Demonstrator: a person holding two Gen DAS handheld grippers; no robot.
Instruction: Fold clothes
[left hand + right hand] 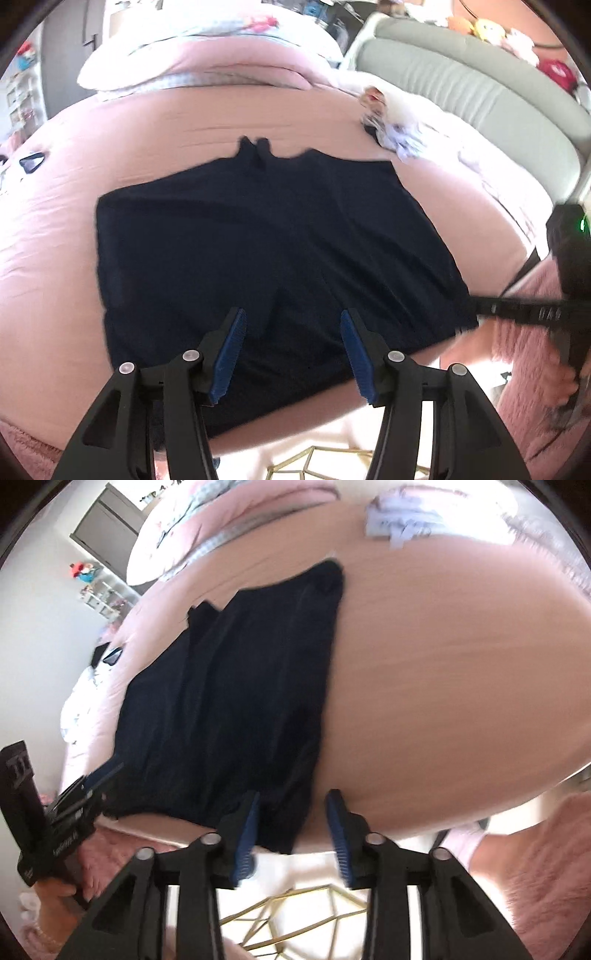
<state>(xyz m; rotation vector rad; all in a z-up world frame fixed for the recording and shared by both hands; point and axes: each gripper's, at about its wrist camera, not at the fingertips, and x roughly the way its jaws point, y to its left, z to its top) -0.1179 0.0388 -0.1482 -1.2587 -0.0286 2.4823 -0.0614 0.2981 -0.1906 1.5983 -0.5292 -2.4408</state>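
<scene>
A dark navy garment (266, 236) lies spread flat on the pink bedsheet (59, 258), its straps pointing to the far side. My left gripper (291, 323) hovers open over the garment's near hem, blue pads apart, nothing pinched. In the right wrist view the same garment (229, 701) runs away from me at the left. My right gripper (293, 801) stands open at its near right corner, with a flap of cloth lying between the fingers but not pressed. The right gripper (517, 312) also shows side-on at the garment's right edge; the left gripper (92, 779) shows at the far left.
A pink duvet and pillow (207, 62) are heaped at the far side, beside a grey padded headboard (472, 85). Pale crumpled clothes (399, 133) lie far right on the bed, a dark phone (31, 162) at its left. A gold wire frame (295, 915) and a pink fluffy rug (546, 878) are below.
</scene>
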